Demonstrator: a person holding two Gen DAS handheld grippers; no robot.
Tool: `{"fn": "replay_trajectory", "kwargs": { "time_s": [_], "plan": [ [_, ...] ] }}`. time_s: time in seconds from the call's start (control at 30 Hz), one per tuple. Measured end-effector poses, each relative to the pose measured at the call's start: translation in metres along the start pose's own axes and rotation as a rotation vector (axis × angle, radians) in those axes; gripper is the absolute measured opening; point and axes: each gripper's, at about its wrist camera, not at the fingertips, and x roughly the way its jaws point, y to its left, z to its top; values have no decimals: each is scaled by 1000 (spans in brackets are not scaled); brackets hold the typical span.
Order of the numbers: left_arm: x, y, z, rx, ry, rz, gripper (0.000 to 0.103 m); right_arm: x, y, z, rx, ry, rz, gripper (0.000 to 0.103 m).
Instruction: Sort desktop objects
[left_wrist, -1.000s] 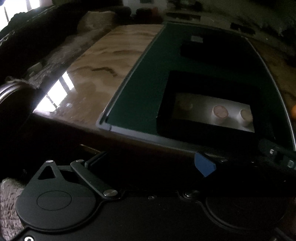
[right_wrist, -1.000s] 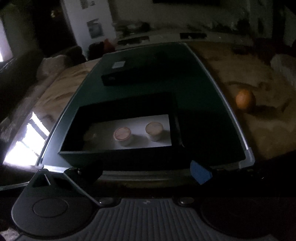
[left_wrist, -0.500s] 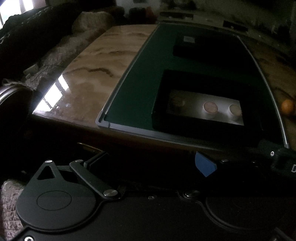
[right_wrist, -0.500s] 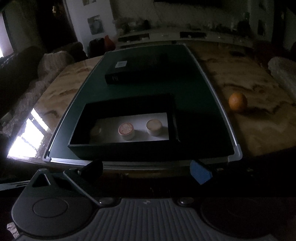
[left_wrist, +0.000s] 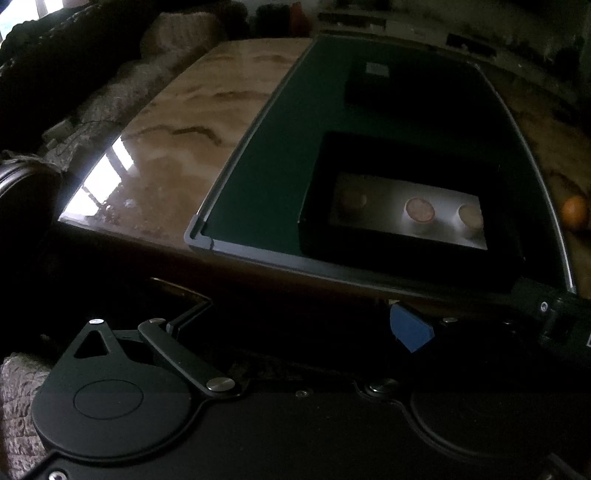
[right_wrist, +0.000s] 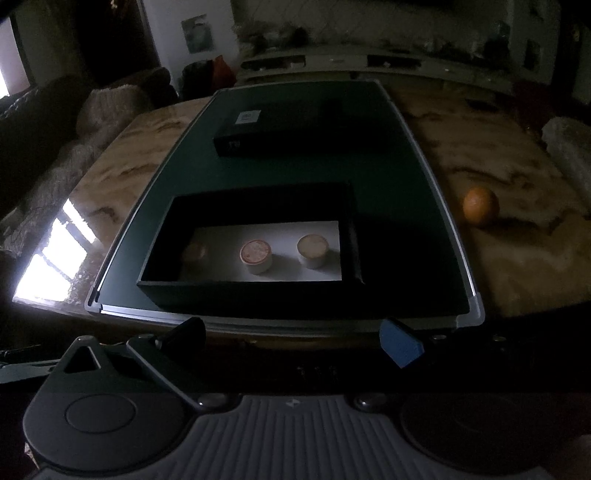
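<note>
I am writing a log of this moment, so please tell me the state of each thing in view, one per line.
Open black box: lid off, resting on the green mat.
Three small round tubs: upright in a row inside the box, apart from each other.
Closed flat black box: shut, on the mat behind.
Orange: loose on the marble table, off the mat.
Left tool: open, empty.
Right tool: open, empty.

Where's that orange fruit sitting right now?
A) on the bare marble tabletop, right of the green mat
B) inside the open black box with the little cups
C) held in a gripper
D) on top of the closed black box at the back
A: the orange fruit rests alone on the marble tabletop, outside the green mat.
</note>
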Motion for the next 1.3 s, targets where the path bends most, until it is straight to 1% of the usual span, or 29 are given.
{"fn": "replay_trajectory", "kwargs": {
  "time_s": [0.57,1.3],
  "plan": [
    [9,-2,8,-2,26,7,103,9,4,5,-16,13,-10,103],
    [35,-14,23,12,64,24,103,40,-4,16,5,66,-18,103]
  ]
}}
